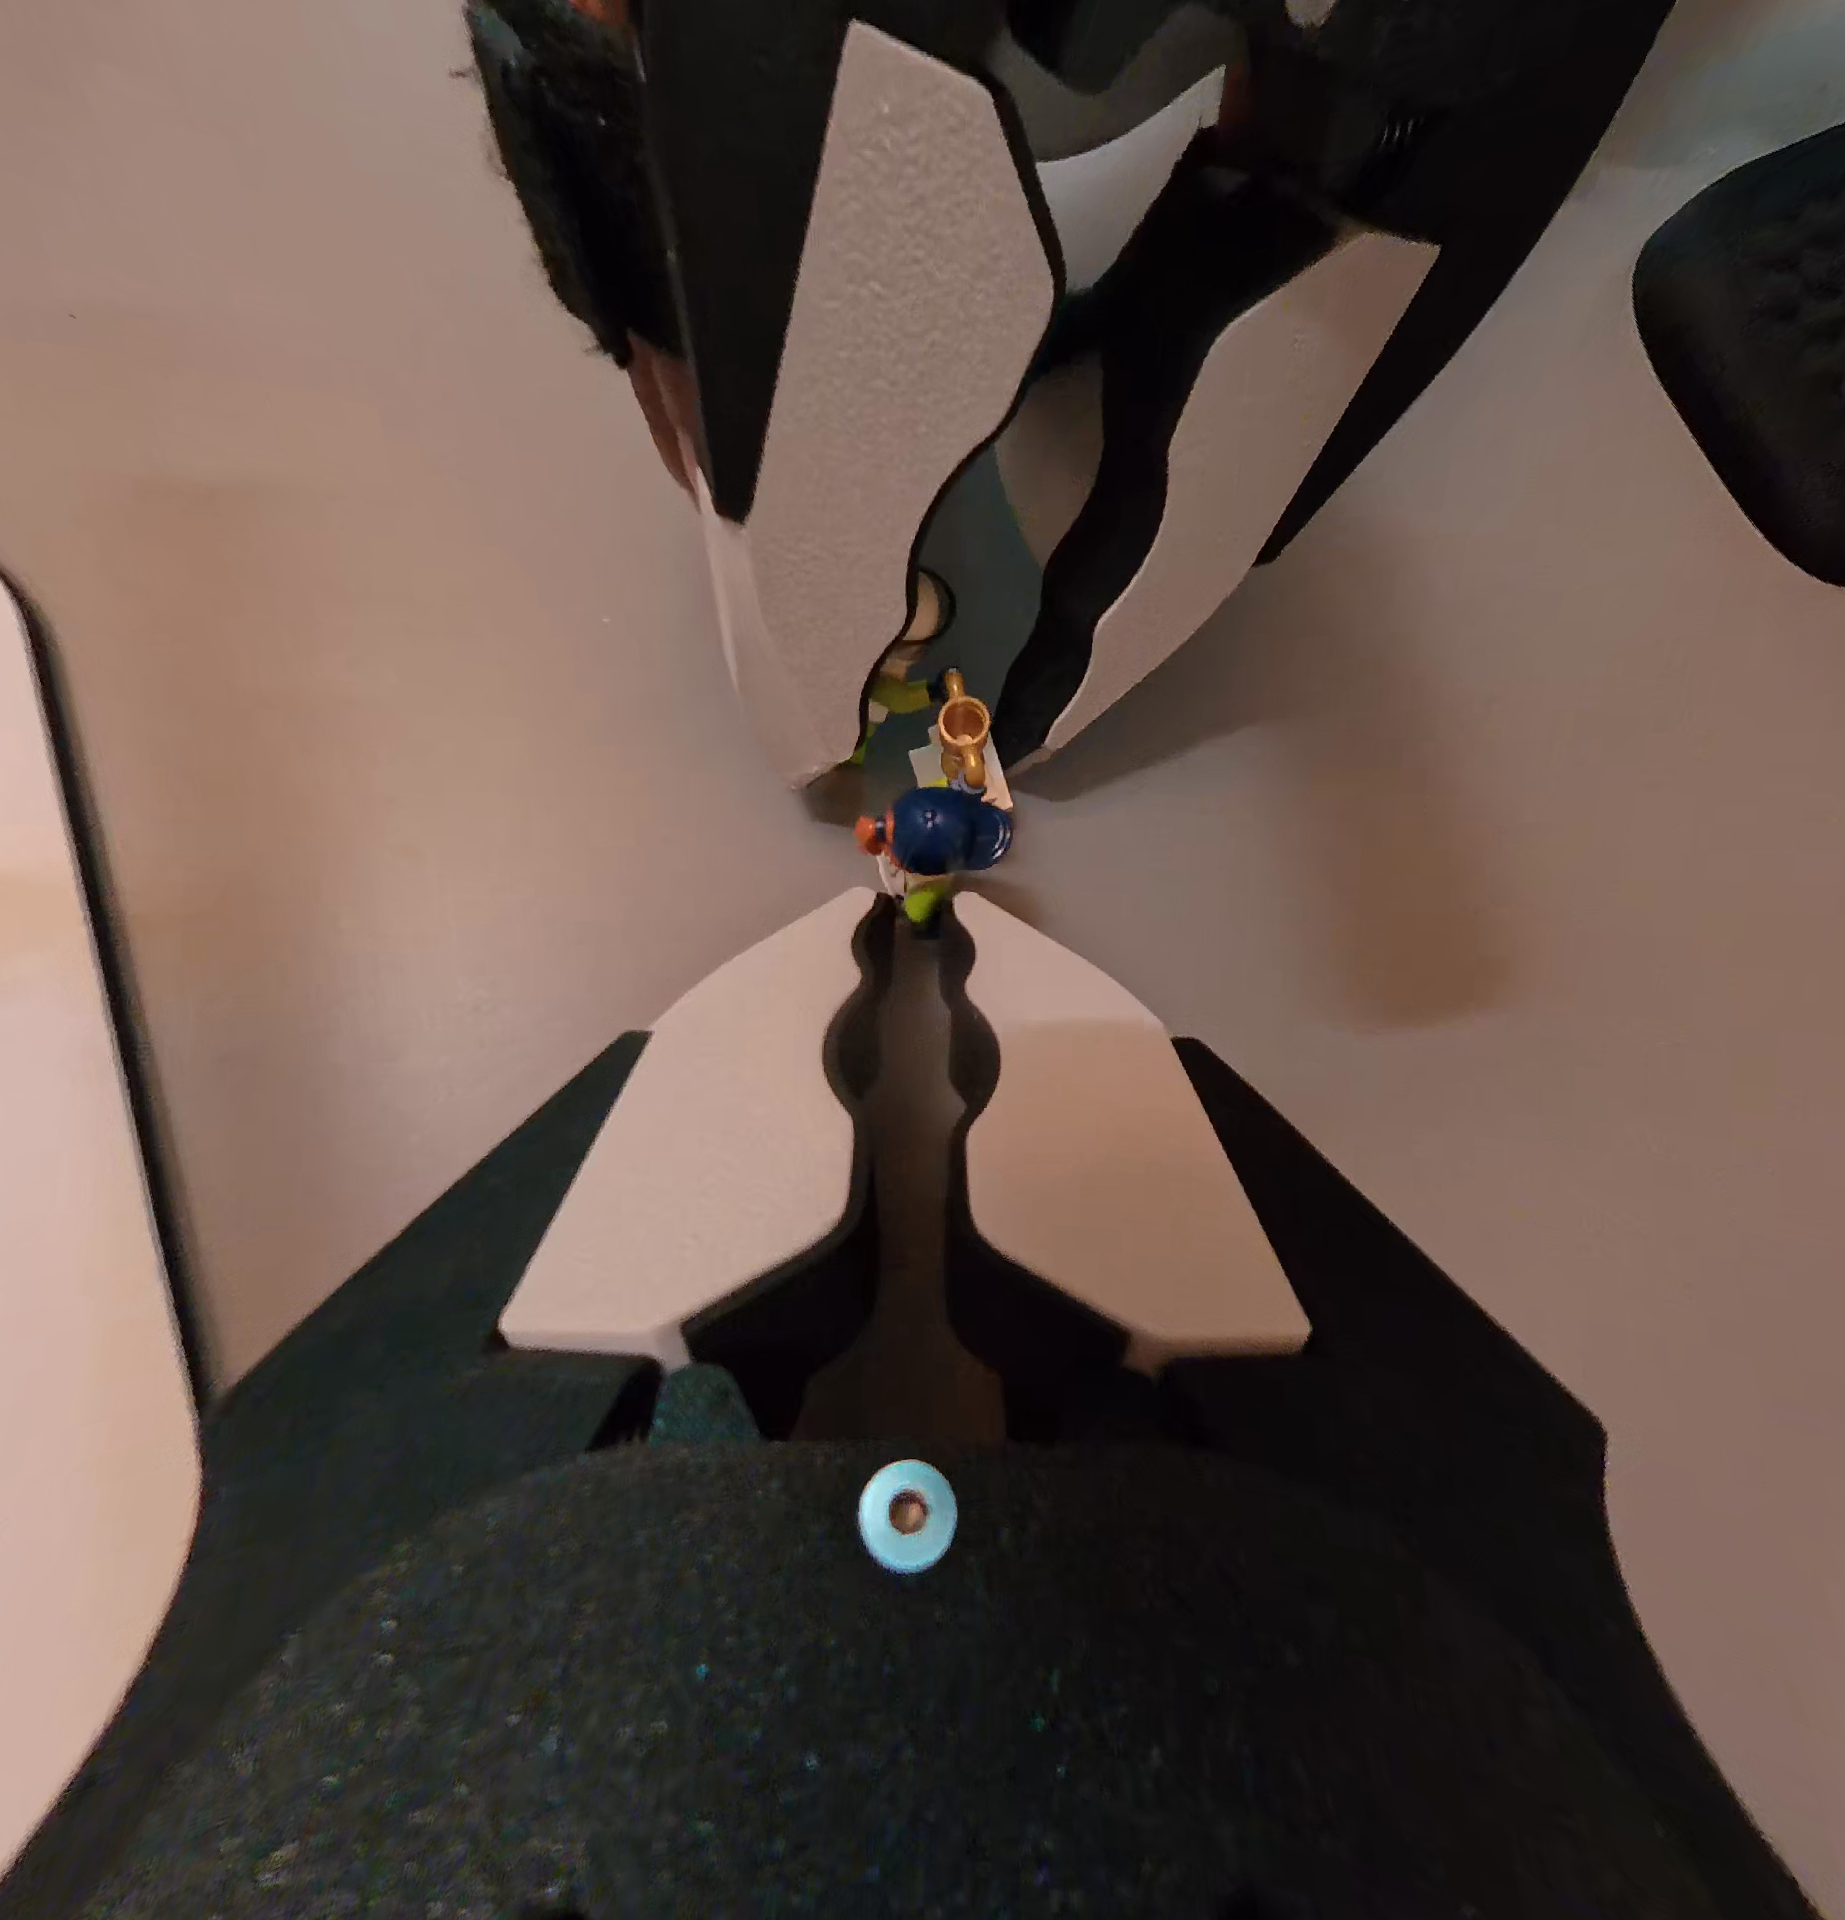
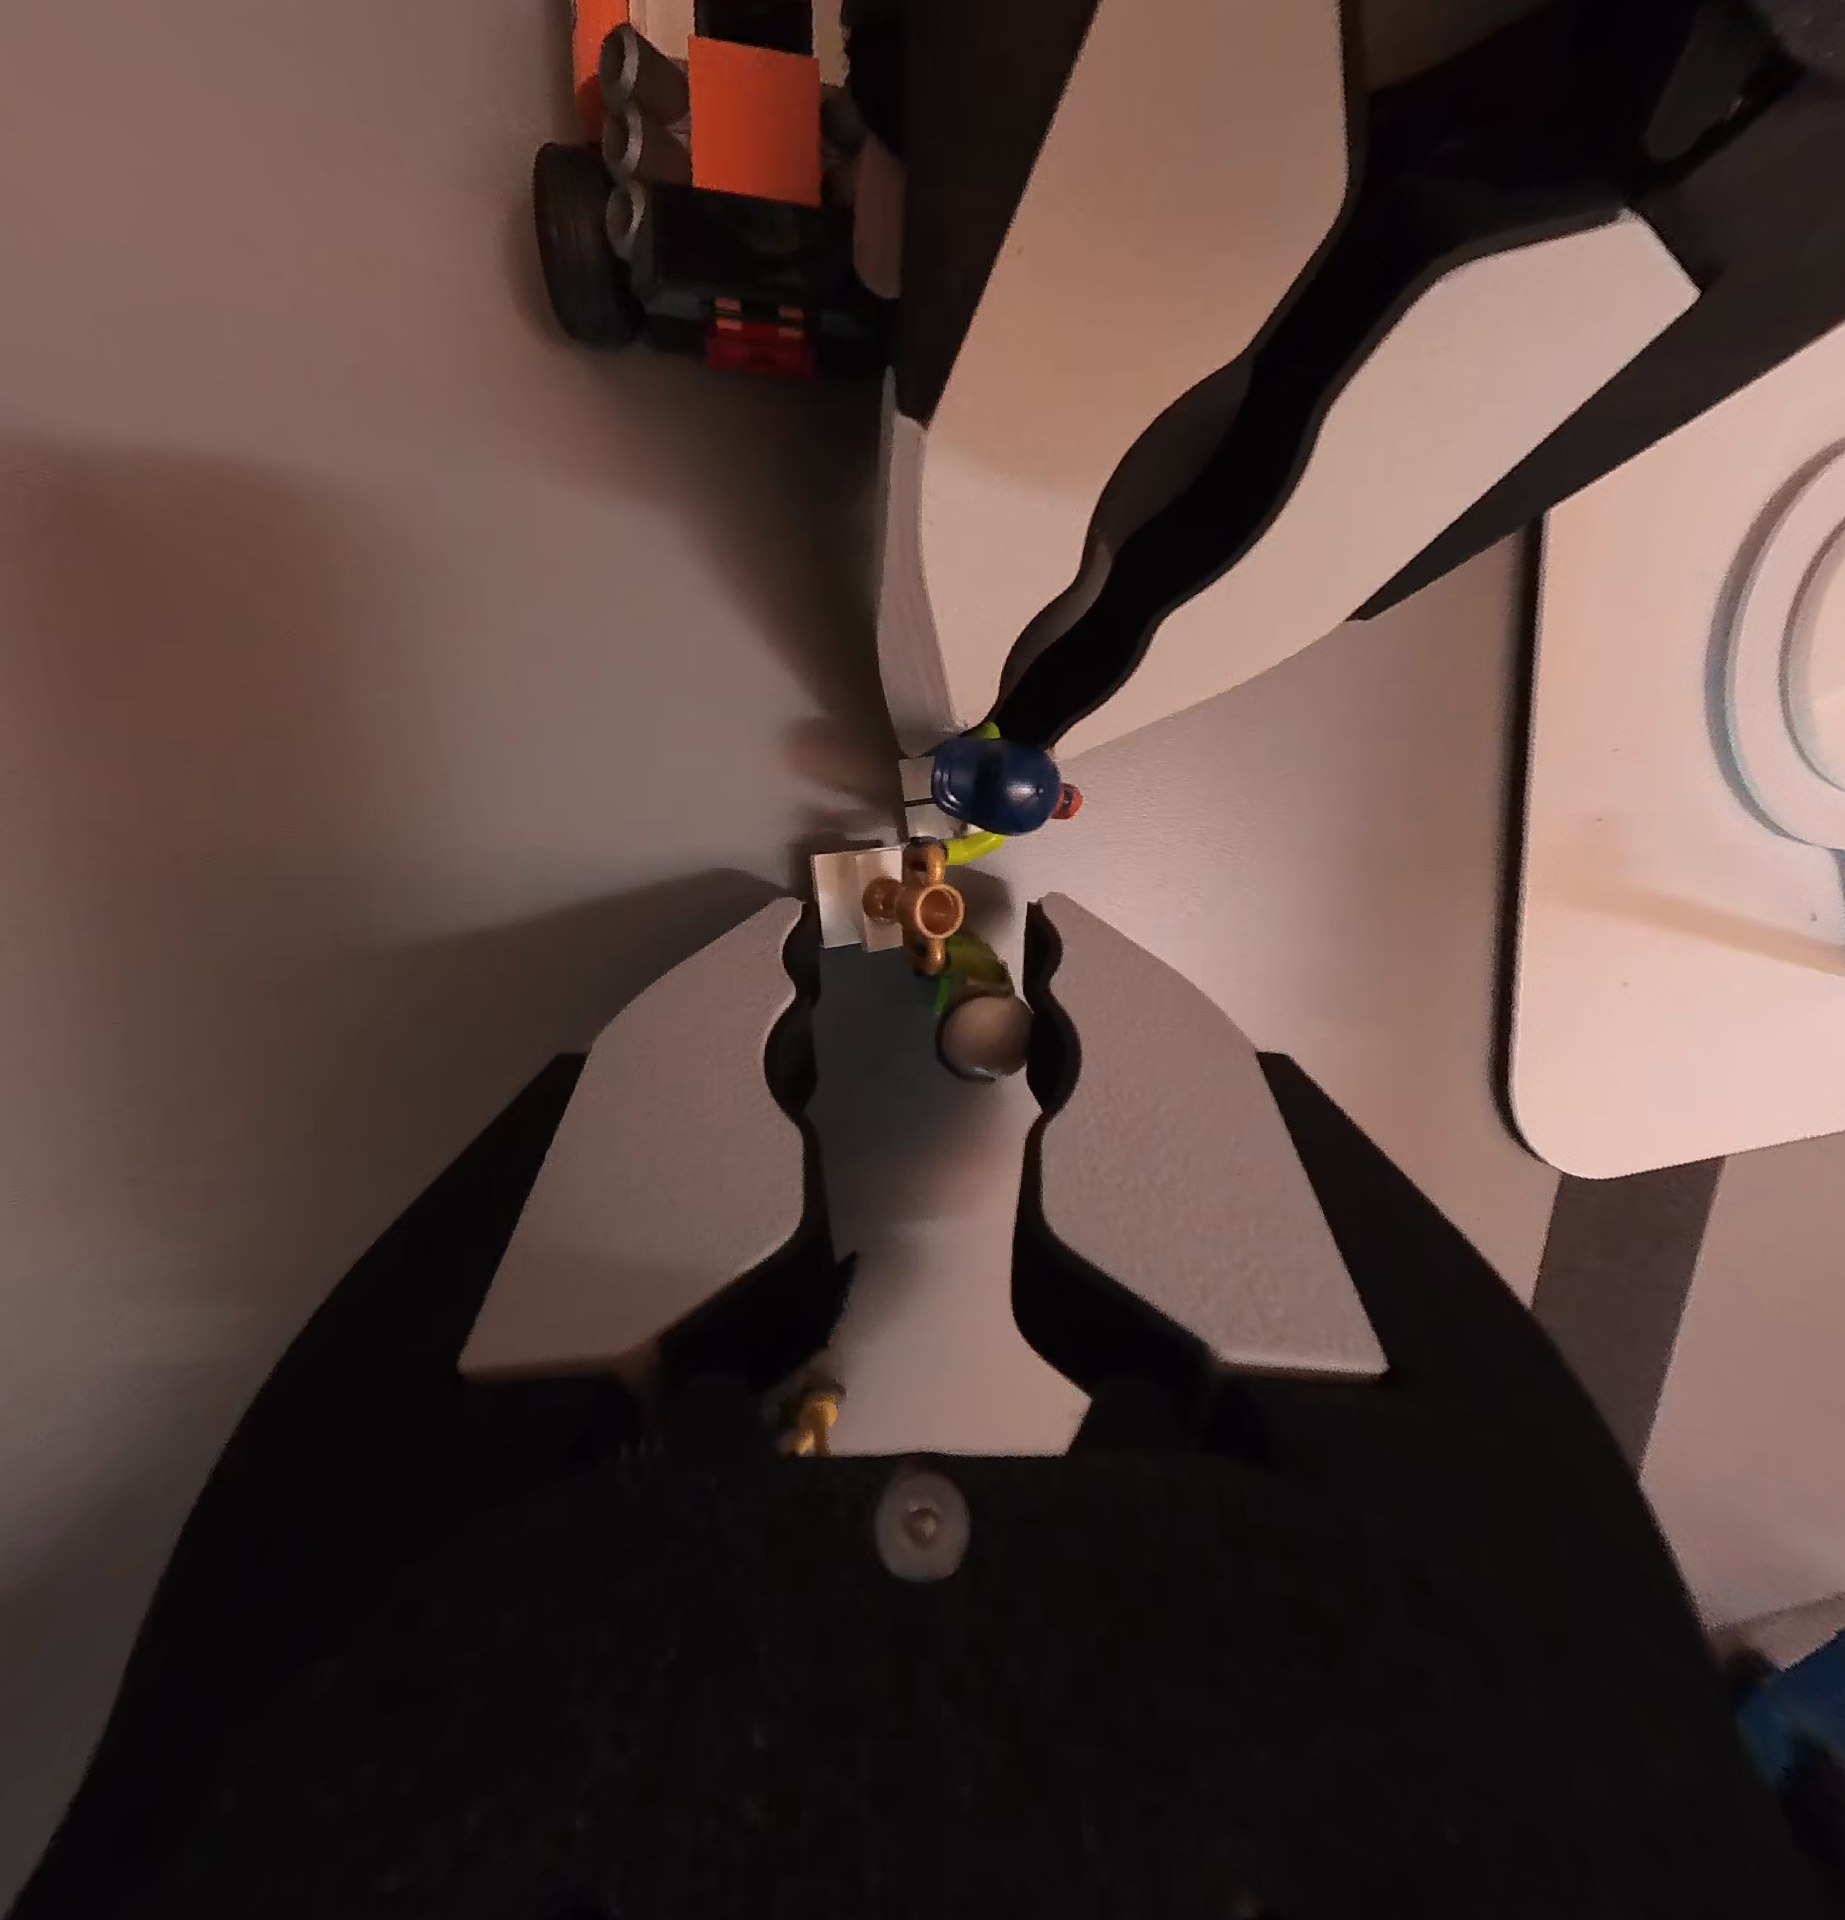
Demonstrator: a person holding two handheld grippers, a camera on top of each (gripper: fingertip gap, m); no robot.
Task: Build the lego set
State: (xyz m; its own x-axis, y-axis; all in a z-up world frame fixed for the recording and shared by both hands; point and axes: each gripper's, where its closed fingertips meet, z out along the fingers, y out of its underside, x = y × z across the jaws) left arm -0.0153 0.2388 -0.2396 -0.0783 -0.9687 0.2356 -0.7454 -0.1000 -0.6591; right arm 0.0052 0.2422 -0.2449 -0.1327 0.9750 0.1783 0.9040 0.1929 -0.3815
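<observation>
My left gripper (image 1: pixel 916 906) is shut on a minifigure with a dark blue cap (image 1: pixel 939 831) and lime green arms, held at its tips. My right gripper (image 2: pixel 918 920) is closed on the sides of a small dark grey base plate (image 2: pixel 876 1049). That plate carries a gold trophy (image 2: pixel 933 909), a white tile (image 2: pixel 845 894) and a second minifigure in a pale helmet (image 2: pixel 985 1034). The blue-cap minifigure (image 2: pixel 996 790) sits right at the front edge of that plate, next to the trophy (image 1: pixel 965 722). The two grippers face each other tip to tip above the white table.
An orange and black lego car (image 2: pixel 710 187) stands at the far side of the table. A white tray (image 2: pixel 1676 831) lies to the right, and another white tray edge (image 1: pixel 45 1039) is at the left. A small yellow piece (image 2: pixel 814 1413) lies under my right gripper. Only a small space, under 4 cm, lies between the two pairs of fingers.
</observation>
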